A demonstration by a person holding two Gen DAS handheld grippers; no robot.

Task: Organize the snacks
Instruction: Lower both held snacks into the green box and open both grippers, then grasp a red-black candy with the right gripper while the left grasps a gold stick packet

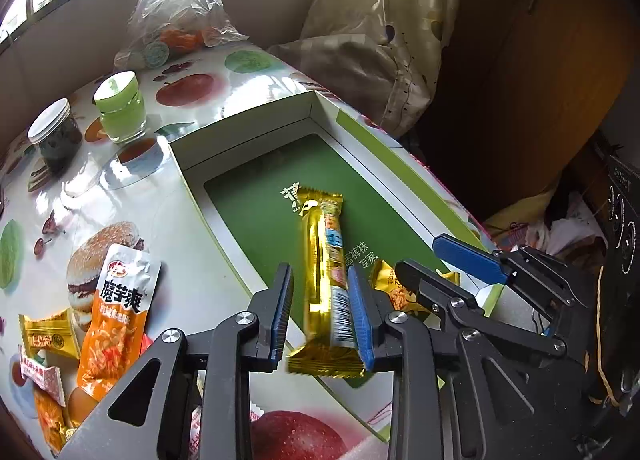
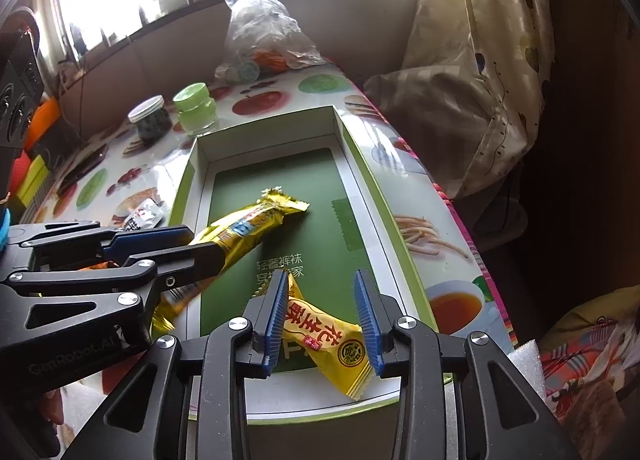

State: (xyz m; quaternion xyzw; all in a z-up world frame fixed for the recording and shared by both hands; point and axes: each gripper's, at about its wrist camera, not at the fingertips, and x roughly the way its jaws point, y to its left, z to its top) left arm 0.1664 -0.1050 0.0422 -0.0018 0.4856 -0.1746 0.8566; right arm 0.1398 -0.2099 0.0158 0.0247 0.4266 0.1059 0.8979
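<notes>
A shallow white box point(image 1: 240, 116) with a green floor lies on the fruit-print table. A long gold snack bar point(image 1: 324, 228) lies in it, its near end over the front rim. My left gripper point(image 1: 320, 268) straddles that bar with a gap at the left pad, so it stands open. From the right wrist view the same bar point(image 2: 248, 224) runs out from the left gripper point(image 2: 204, 240). A yellow wrapped candy point(image 2: 324, 332) rests on the box floor between the fingers of my right gripper point(image 2: 321, 274), which is open and loose around it. The right gripper point(image 1: 420, 256) also shows beside the left one.
Loose snacks lie left of the box: an orange pouch point(image 1: 116, 308) and a yellow candy point(image 1: 50, 334). A green-lidded jar point(image 1: 120, 108), a white-lidded jar point(image 1: 56, 136) and a plastic bag point(image 1: 176, 16) stand behind. A curtain point(image 1: 380, 40) hangs past the table's right edge.
</notes>
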